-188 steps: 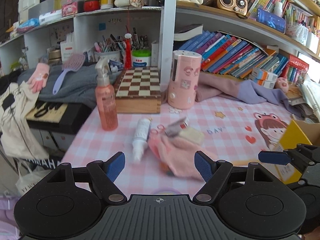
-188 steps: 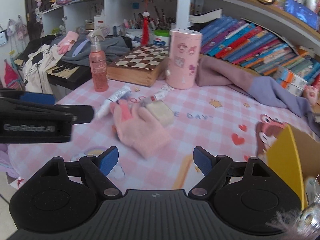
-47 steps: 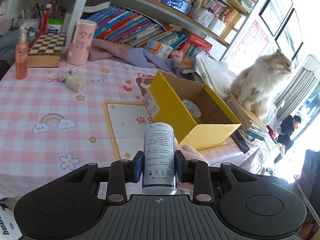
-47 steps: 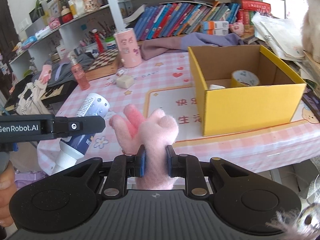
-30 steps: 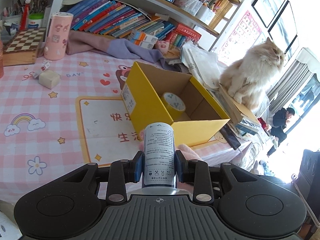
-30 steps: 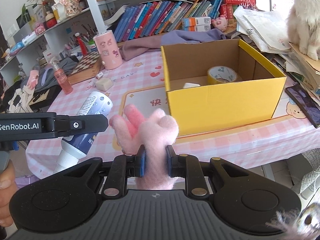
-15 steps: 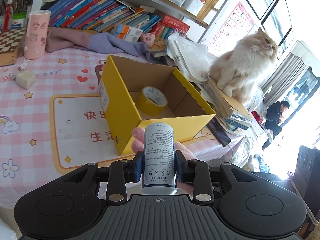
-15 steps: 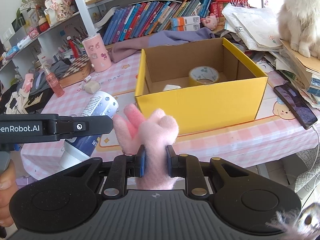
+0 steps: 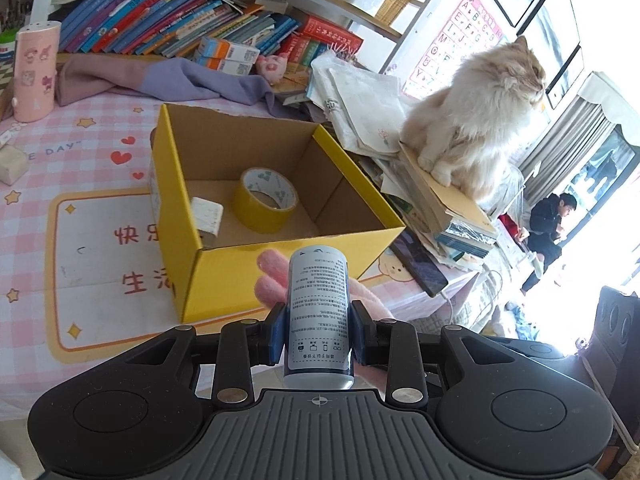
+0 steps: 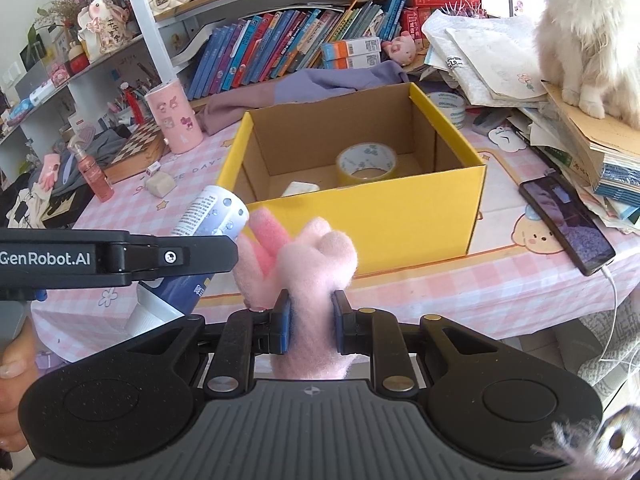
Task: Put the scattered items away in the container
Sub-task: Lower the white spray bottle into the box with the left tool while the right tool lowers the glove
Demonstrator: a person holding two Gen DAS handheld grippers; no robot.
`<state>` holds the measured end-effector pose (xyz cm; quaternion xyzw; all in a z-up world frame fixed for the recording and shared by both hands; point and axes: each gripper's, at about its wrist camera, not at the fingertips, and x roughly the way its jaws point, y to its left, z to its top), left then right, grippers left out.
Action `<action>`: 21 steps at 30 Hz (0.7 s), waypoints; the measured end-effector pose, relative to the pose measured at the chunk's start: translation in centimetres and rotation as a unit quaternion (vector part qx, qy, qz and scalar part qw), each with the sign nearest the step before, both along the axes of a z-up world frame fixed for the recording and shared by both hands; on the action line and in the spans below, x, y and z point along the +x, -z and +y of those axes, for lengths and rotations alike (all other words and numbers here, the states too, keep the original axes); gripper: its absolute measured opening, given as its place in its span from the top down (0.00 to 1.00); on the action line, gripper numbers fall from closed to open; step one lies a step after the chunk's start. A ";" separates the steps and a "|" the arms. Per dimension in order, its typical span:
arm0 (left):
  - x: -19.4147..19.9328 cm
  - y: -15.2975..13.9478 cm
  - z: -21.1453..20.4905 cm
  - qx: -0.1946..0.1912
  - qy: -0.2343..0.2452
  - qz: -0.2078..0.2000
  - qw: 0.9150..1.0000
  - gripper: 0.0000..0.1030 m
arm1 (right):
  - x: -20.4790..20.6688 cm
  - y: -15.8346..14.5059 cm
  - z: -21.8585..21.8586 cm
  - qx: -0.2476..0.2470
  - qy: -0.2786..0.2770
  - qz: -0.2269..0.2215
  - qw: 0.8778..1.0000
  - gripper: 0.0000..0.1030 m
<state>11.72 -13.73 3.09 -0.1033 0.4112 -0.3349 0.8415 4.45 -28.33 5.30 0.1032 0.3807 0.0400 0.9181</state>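
Note:
My left gripper (image 9: 319, 330) is shut on a white and blue tube (image 9: 319, 316) that stands upright between its pads, just in front of the yellow cardboard box (image 9: 280, 264). My right gripper (image 10: 310, 320) is shut on a fluffy pink glove (image 10: 316, 264), held before the box's front wall (image 10: 380, 220). Inside the box lie a roll of yellow tape (image 10: 366, 164) and a small white block (image 10: 300, 189). In the right wrist view the left gripper's arm (image 10: 116, 258) and the tube (image 10: 212, 216) sit at the left. The glove's fingers (image 9: 272, 276) show behind the tube.
A cat (image 9: 476, 120) sits on a pile of papers and books right of the box. A phone (image 10: 566, 222) lies near the table's edge. A pink canister (image 10: 173, 118), a beige block (image 10: 160, 183), a spray bottle (image 10: 90, 170) and a chessboard (image 10: 140, 148) stand far left.
Both grippers have moved sideways toward the box with the tube and glove in them. The box now sits nearer the middle of each view and its inside shows more.

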 end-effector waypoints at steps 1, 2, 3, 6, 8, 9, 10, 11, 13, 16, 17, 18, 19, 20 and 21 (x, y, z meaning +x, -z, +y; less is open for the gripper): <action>0.1 0.0 -0.5 0.000 0.000 -0.001 1.000 0.70 | 0.1 -0.1 -0.4 -0.001 -0.002 -0.002 1.000 0.82; 0.2 -0.1 -0.9 -0.001 0.000 -0.002 1.000 0.70 | 0.2 -0.3 -0.8 -0.002 -0.004 -0.005 1.000 0.82; 0.2 -0.2 -1.4 -0.002 0.000 -0.002 1.000 0.70 | 0.3 -0.5 -1.2 -0.003 -0.006 -0.008 1.000 0.82; 0.4 -0.7 -2.9 -0.004 0.002 -0.010 1.000 0.70 | 0.5 -1.2 -2.3 -0.006 -0.015 -0.024 1.000 0.82; 0.5 -1.2 -3.8 -0.007 0.003 -0.018 1.000 0.70 | 0.8 -1.7 -3.0 -0.007 -0.022 -0.035 0.999 0.82; 0.6 -1.6 -4.2 -0.009 0.002 -0.023 1.000 0.70 | 1.0 -1.9 -3.4 -0.008 -0.026 -0.042 0.999 0.82; 0.7 -1.9 -4.5 -0.011 0.001 -0.028 1.000 0.70 | 1.2 -2.0 -3.7 -0.010 -0.030 -0.046 0.998 0.82; 0.8 -2.3 -4.8 -0.012 -0.001 -0.034 0.999 0.70 | 1.4 -2.2 -4.0 -0.011 -0.032 -0.050 0.998 0.82; 1.0 -3.1 -5.2 -0.014 -0.006 -0.045 0.999 0.70 | 1.8 -2.6 -4.7 -0.009 -0.035 -0.059 0.998 0.82; 1.4 -4.5 -5.8 -0.016 -0.013 -0.064 0.998 0.70 | 2.8 -3.5 -5.6 -0.006 -0.041 -0.077 0.996 0.82; 1.6 -4.9 -5.9 -0.015 -0.016 -0.071 0.997 0.70 | 3.2 -3.9 -5.8 -0.006 -0.043 -0.085 0.995 0.82; 1.7 -5.3 -6.0 -0.015 -0.018 -0.078 0.997 0.70 | 3.5 -4.3 -6.0 -0.006 -0.046 -0.093 0.995 0.82; 2.0 -5.7 -6.1 -0.013 -0.022 -0.085 0.996 0.70 | 3.9 -4.6 -6.1 -0.006 -0.049 -0.101 0.994 0.82; 2.3 -5.9 -6.2 -0.011 -0.027 -0.090 0.996 0.70 | 4.4 -5.0 -6.2 -0.005 -0.051 -0.109 0.993 0.82; 2.6 -6.2 -6.2 -0.010 -0.031 -0.094 0.995 0.70 | 4.8 -5.3 -6.2 -0.004 -0.053 -0.116 0.992 0.82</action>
